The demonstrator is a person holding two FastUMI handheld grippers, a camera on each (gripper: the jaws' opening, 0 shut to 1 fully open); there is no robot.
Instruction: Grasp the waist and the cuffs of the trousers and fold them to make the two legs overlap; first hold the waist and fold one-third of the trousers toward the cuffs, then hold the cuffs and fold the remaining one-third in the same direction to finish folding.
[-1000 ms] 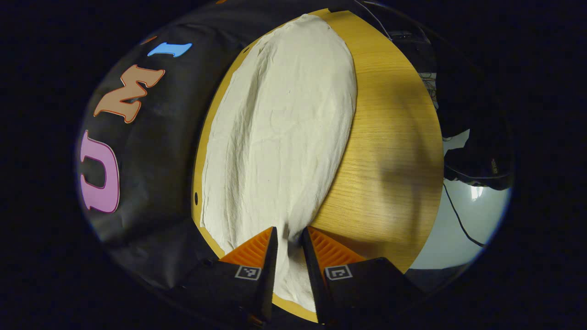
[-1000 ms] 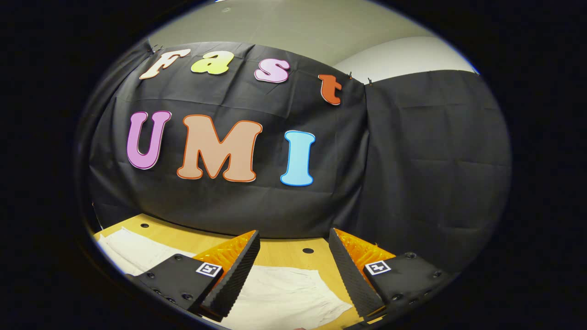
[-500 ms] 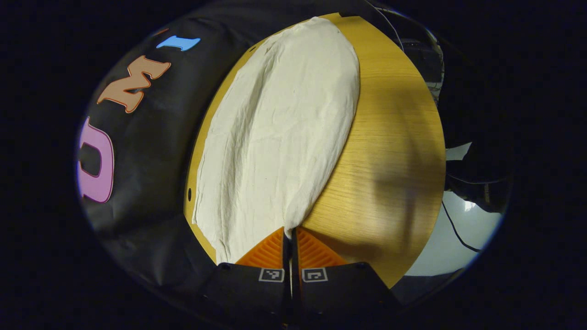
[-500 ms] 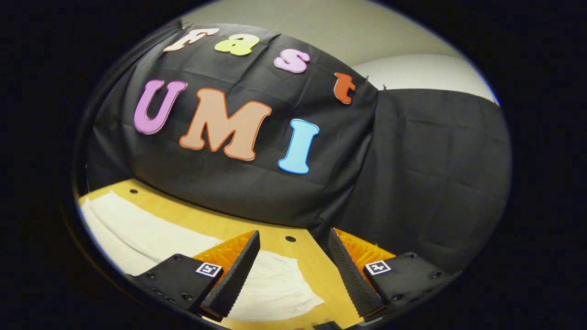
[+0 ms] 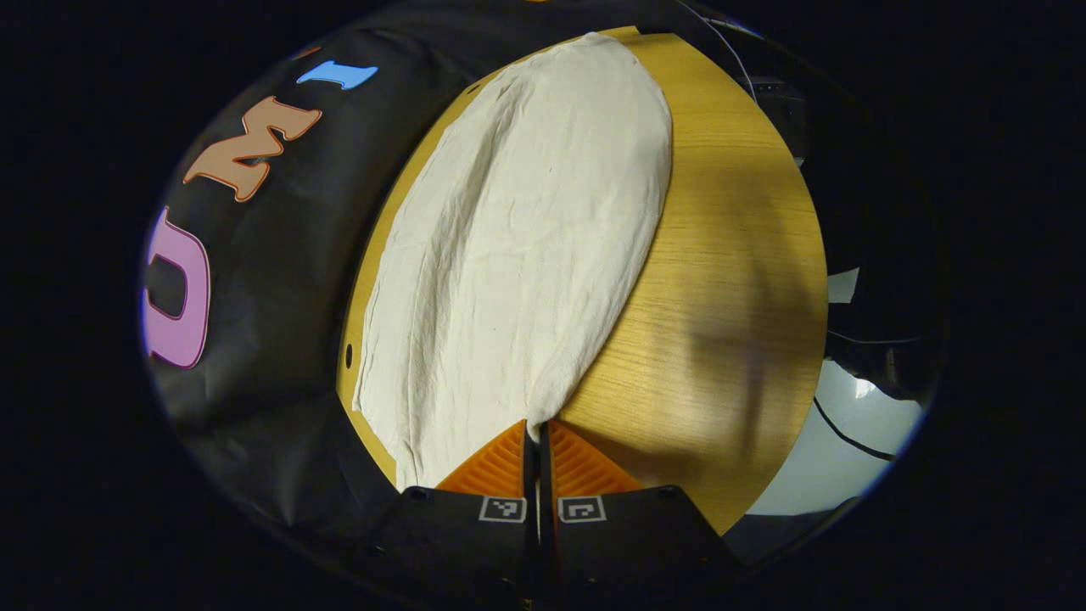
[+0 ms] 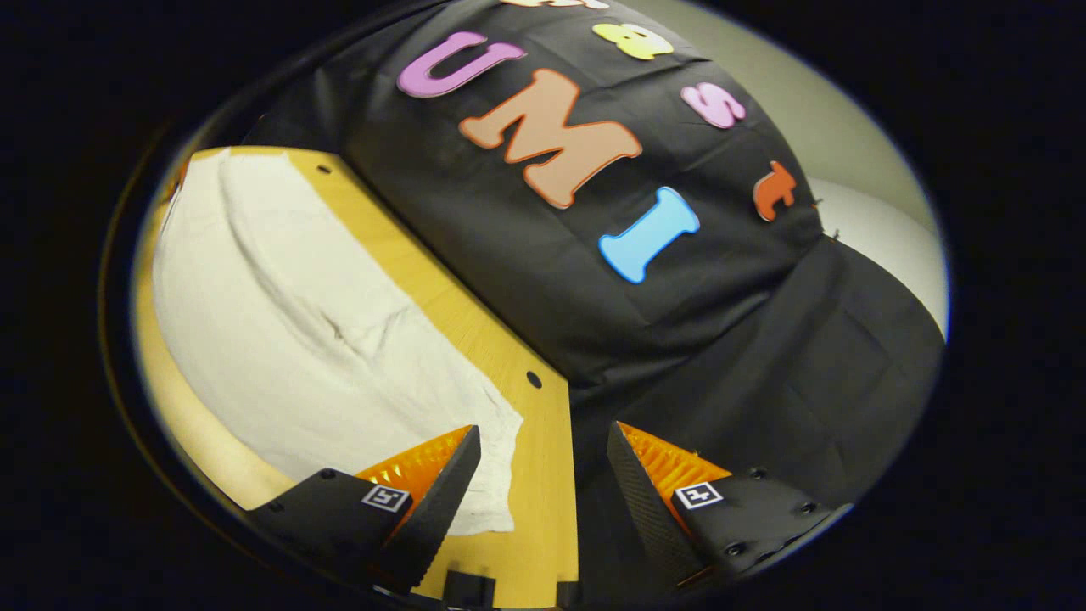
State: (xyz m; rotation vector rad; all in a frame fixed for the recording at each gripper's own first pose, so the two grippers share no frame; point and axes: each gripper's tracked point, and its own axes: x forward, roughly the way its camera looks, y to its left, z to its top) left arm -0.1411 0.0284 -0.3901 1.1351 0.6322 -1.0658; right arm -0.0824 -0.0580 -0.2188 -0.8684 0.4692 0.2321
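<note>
Cream trousers (image 5: 517,246) lie lengthwise on the wooden table (image 5: 730,280), stretching away from me in the left gripper view. My left gripper (image 5: 536,431) is shut on the near end of the trousers, pinching the cloth's edge between its fingers. In the right gripper view the same trousers (image 6: 297,339) lie on the table (image 6: 543,475) at the left, one end reaching close to the table's corner. My right gripper (image 6: 543,441) stands open above that corner, nothing between its fingers; its left finger overlaps the cloth's end in the picture.
The booth's black cloth wall (image 6: 679,339) hangs right behind the table's far edge. Small holes (image 6: 533,378) dot the tabletop near that edge. Beyond the table's right side in the left gripper view, a pale floor (image 5: 831,458) with a dark cable shows.
My left gripper closed from open onto the trousers' near end, then held still. The right gripper stayed open while tilting and swinging, bringing much more of the trousers into its view.
</note>
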